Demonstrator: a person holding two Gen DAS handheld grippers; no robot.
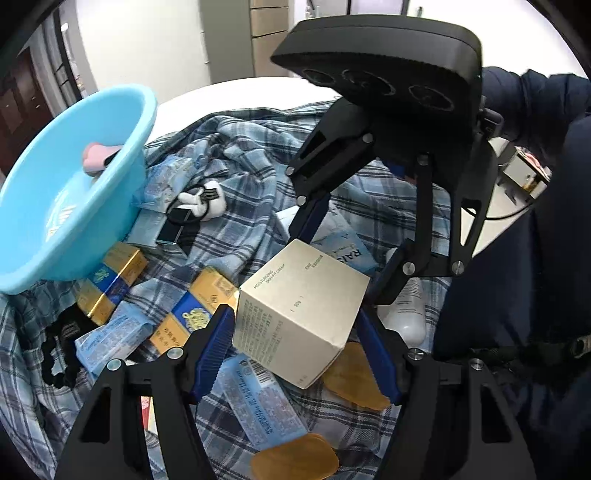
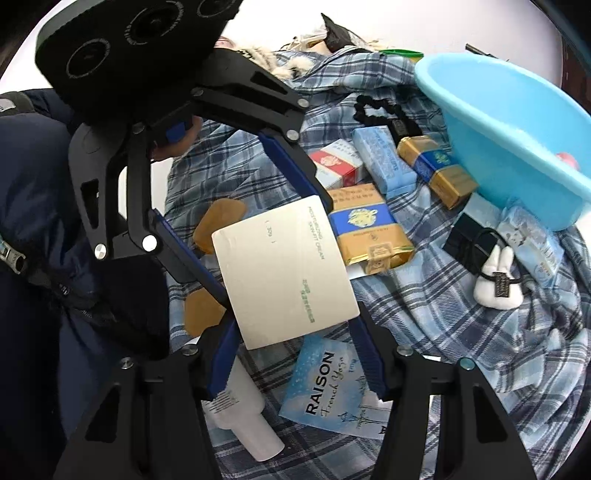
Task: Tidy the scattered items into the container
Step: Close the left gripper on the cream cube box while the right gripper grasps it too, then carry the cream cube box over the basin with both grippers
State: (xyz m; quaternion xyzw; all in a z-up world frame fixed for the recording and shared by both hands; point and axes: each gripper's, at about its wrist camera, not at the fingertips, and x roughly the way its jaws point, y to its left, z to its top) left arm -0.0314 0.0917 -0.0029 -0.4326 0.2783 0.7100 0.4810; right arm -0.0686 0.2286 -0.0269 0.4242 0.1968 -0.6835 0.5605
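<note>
Cream box (image 1: 299, 314) between both grippers' fingers (image 1: 214, 347)

Table: white round table (image 1: 236, 92), its bare edge curving far beyond the fingers.
Wall: pale, plain wall (image 1: 147, 40) behind the table.
Cabinet: beige drawer unit (image 1: 266, 33) ahead of the fingers.
Door: dark wooden door (image 1: 18, 99) at far left.
Light: bright, even, indoor.
</note>
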